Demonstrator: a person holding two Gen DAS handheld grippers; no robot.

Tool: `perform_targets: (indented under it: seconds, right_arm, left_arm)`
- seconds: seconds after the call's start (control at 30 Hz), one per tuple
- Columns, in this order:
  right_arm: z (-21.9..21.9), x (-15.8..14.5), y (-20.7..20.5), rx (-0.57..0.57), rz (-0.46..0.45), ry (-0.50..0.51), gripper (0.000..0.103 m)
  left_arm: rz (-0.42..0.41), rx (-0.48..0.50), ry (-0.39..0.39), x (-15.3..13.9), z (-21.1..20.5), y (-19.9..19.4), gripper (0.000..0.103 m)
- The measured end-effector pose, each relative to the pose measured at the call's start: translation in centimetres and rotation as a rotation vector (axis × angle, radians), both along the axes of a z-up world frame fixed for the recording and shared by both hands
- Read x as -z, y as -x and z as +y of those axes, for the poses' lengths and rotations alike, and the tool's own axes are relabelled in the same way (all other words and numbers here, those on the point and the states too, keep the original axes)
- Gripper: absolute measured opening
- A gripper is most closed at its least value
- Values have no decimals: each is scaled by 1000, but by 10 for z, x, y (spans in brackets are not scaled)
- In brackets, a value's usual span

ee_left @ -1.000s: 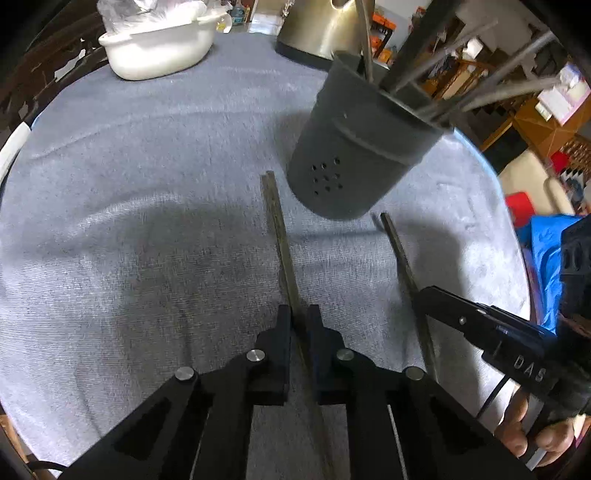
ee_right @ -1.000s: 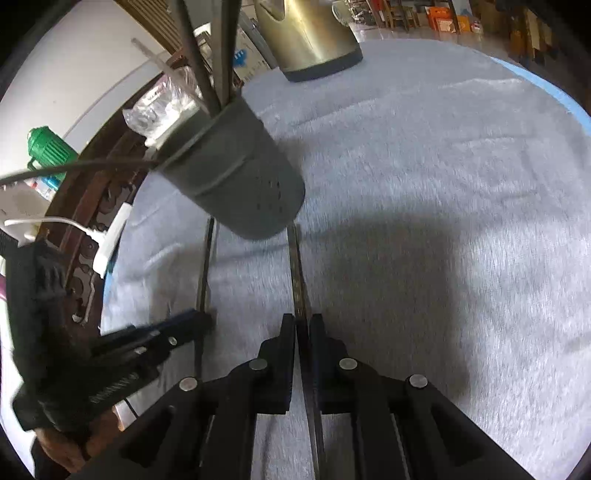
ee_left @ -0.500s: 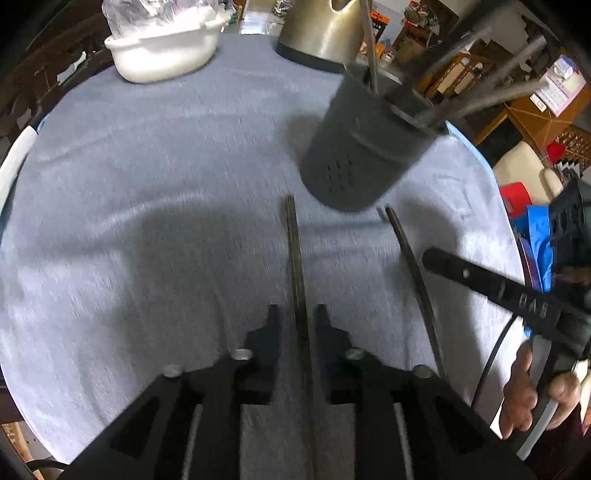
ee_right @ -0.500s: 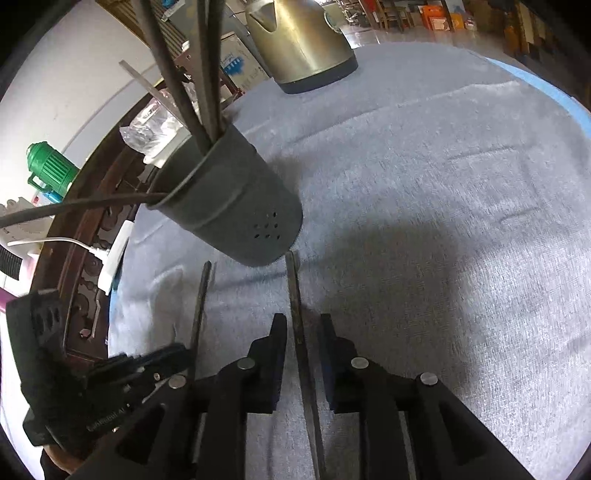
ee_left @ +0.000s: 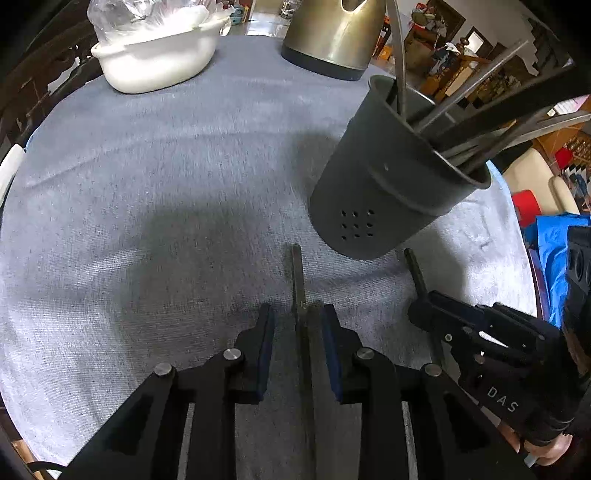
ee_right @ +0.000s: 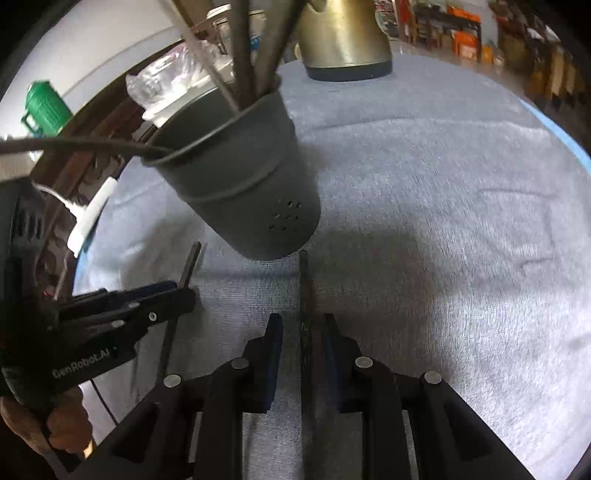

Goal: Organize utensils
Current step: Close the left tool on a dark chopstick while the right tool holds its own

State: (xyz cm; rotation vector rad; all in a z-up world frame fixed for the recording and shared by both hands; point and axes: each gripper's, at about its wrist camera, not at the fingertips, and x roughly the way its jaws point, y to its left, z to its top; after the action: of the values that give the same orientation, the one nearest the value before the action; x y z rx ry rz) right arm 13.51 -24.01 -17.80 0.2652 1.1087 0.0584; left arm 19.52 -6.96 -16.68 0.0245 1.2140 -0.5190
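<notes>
Left wrist view takes in a round counter (ee_left: 147, 192) covered with a grey cloth, the largest thing in sight. At its far edge stands a brass-coloured kettle (ee_left: 332, 33) on a dark base, and to the left of it a white basin (ee_left: 155, 62) with a clear plastic bag inside. Nearer, right of centre, a dark grey utensil holder (ee_left: 384, 192) stands on the cloth, with a cluster of small holes low on its wall and several long dark utensils (ee_left: 491, 110) leaning out over its rim.

Two long dark utensils lie flat on the cloth in front of the holder, roughly side by side and apart from each other. The left tongs (ee_left: 297, 325) are spread apart around the left stick (ee_left: 298, 273); each pad stands clear of it, with a gap showing on both sides. Its far tip ends just short of the holder's base.

Right wrist view shows the right tongs (ee_right: 303, 332) likewise parted, straddling the right stick (ee_right: 304, 284) without touching it. That stick's far tip lies right at the foot of the utensil holder (ee_right: 243, 184); whether it touches cannot be told. The left tongs (ee_right: 184, 291) appear at the left side, above the left stick (ee_right: 188, 266).
</notes>
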Motion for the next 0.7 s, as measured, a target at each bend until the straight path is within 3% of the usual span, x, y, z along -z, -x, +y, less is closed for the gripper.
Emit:
perform_targets:
  seconds: [0.13, 0.33, 0.7]
  right_arm:
    - [-1, 0, -5, -10, 5, 12, 12]
    - [-11, 3, -8, 7, 14, -41, 8]
    - [-13, -1, 15, 2, 44, -51, 7]
  left_arm:
    - [-1, -5, -3, 4, -2, -6, 14]
    - [-4, -30, 8, 4, 6, -12, 7]
    - [-86, -62, -38, -19, 17, 22, 7]
